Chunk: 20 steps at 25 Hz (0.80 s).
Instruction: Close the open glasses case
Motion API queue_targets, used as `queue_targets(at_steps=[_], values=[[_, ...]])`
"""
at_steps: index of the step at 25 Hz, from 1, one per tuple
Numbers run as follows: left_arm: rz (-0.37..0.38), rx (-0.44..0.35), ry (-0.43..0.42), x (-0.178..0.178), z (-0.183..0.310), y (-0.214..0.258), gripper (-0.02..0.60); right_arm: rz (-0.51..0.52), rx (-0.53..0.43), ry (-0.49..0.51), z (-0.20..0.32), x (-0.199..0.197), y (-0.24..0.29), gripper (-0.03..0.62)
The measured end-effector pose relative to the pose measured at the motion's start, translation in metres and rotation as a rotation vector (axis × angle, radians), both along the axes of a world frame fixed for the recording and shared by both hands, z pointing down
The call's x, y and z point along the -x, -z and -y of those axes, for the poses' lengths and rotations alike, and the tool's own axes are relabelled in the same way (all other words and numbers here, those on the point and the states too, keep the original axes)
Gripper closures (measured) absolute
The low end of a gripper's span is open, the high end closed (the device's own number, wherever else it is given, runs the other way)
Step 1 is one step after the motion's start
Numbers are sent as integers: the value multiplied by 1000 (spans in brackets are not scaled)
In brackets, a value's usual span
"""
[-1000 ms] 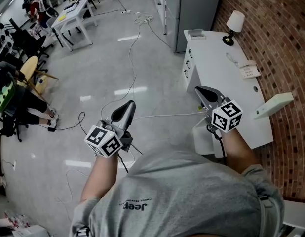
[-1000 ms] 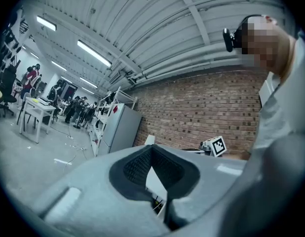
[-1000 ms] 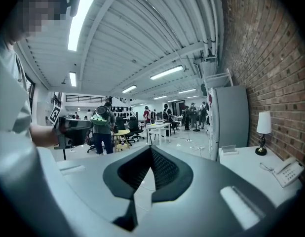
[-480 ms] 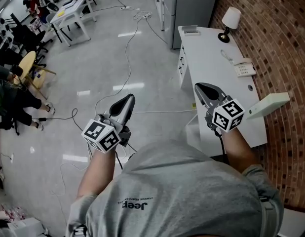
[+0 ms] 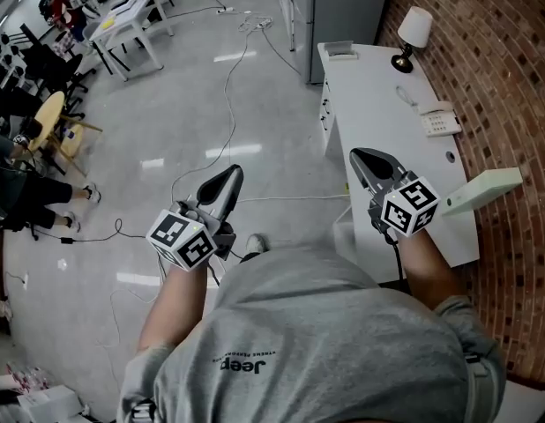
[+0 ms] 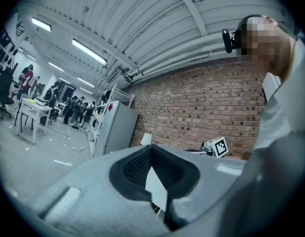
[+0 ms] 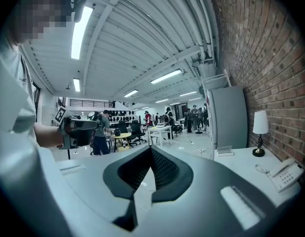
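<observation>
A white desk point(image 5: 378, 122) stands along the brick wall. At its far left corner lies a small grey case point(image 5: 341, 52) with its lid raised; the right gripper view shows this case point(image 7: 224, 151) too. Wire glasses point(image 5: 405, 96) lie further right on the desk. My left gripper point(image 5: 231, 175) is held over the floor, left of the desk, shut and empty. My right gripper point(image 5: 360, 156) hovers over the desk's near part, also shut with nothing in it. Both point forward, well short of the case.
A table lamp point(image 5: 414, 32) and a white telephone point(image 5: 440, 122) sit on the desk by the brick wall point(image 5: 493, 69). A white box point(image 5: 484, 190) juts over the desk's right edge. A grey cabinet point(image 5: 343, 7) stands behind. Cables point(image 5: 233, 86) trail over the floor; people and tables are far left.
Both grippers have moved forward with the person, who has stepped nearer the desk. A shoe now shows under the left gripper. Both jaws stay shut.
</observation>
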<state>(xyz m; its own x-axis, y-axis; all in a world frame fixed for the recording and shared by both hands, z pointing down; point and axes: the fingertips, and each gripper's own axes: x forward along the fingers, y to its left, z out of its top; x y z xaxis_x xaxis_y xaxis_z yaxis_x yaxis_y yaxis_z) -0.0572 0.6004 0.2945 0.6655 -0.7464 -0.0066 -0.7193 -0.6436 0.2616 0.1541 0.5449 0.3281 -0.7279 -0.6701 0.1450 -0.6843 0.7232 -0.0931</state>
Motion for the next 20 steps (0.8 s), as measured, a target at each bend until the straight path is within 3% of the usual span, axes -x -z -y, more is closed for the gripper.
queue_targets(at_steps=[10,20], values=[[-33,17,-59,28,92,-17,586,-20,7,-44,81,29,-10,585],[-22,15,-117,124,257,-17,586,-27,13,-77,238,132,-2,585]])
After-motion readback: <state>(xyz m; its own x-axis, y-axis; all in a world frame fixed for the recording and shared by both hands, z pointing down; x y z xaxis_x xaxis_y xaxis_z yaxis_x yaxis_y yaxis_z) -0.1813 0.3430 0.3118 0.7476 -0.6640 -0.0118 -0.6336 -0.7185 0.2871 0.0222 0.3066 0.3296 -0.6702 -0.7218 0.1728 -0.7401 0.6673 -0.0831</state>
